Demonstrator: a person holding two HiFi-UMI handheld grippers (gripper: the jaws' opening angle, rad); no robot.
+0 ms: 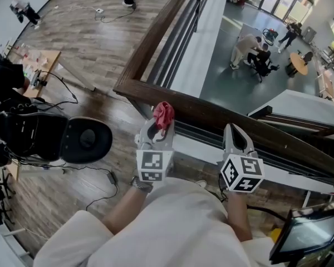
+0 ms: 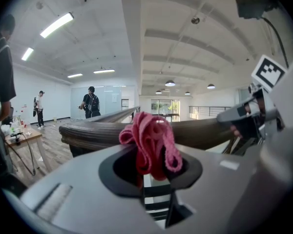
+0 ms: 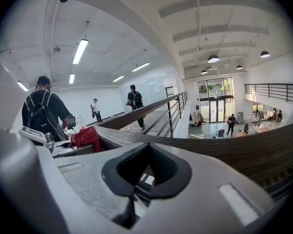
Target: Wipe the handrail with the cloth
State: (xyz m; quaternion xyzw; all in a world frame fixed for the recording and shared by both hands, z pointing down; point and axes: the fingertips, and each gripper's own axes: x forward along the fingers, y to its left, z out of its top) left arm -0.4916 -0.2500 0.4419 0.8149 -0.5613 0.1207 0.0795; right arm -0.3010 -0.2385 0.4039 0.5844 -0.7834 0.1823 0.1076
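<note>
Wood floor by dark handrail, red cloth in L tongs.

Bunched red cloth, by dark wooden handrail

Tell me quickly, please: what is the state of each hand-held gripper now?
Left hand-held gripper: closed on the red cloth.
Right hand-held gripper: closed, holding nothing.

We see the dark brown wooden handrail crossing before us, from its corner at the left down to the right. The crumpled red cloth sits over its near edge, right of that corner, between the jaws of the grey left gripper. The grey right gripper lies further right, just before the rail.
</note>
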